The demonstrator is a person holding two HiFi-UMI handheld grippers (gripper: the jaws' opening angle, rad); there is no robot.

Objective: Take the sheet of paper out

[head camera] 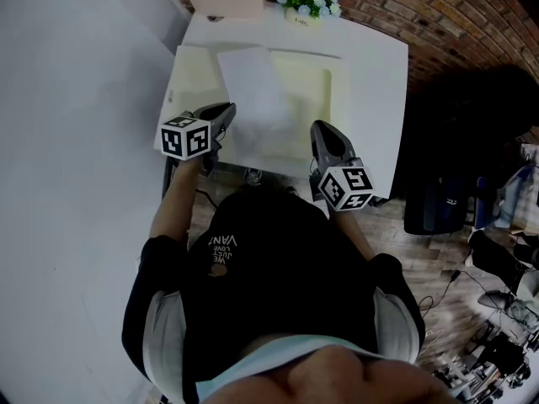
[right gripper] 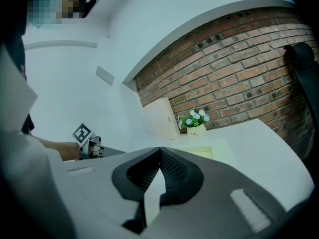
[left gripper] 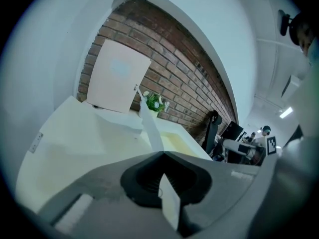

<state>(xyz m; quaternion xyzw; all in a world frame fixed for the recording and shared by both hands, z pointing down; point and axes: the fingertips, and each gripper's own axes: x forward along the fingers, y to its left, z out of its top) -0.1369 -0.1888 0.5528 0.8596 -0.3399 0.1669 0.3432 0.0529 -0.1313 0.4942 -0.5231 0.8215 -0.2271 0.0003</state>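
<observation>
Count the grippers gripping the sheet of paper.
2: the left gripper pinches the sheet of paper at its near left edge, the right gripper at its near right edge.

White table point(head camera: 375, 99) bears a pale yellow tray point(head camera: 324, 87). Sheet of paper point(head camera: 257, 99) lies slanted over the tray's left half. Left gripper point(head camera: 229, 112) at the tray's left side, on the sheet's left edge. Right gripper point(head camera: 318, 129) at the tray's near edge, by the sheet's right corner. Flower pot point(head camera: 307, 7) beyond the tray's far edge
</observation>
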